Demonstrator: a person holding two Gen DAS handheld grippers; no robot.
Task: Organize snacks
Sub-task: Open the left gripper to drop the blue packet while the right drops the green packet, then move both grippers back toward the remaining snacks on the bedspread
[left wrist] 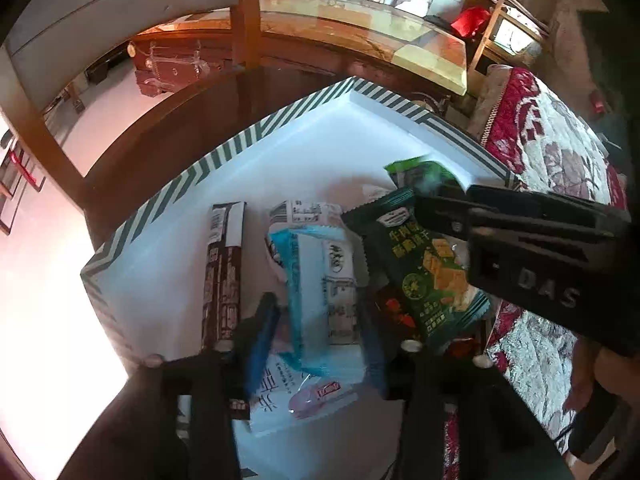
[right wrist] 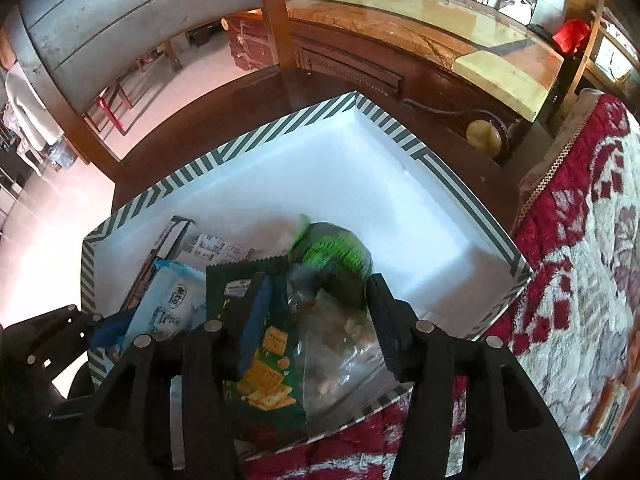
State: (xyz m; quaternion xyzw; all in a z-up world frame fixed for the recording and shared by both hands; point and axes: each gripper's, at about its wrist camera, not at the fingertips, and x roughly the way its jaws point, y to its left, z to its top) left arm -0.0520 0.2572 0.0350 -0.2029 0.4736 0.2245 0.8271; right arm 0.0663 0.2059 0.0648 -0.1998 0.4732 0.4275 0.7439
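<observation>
— Six packets counted in the striped box? 
— Six at least: brown stick pack, blue pouch, dark green cracker bag, bright green bag, clear bag, one white wrapper.
— Grippers? 
— Left gripper spread, straddling the blue pouch; right gripper spread over the cracker and clear bags.
</observation>
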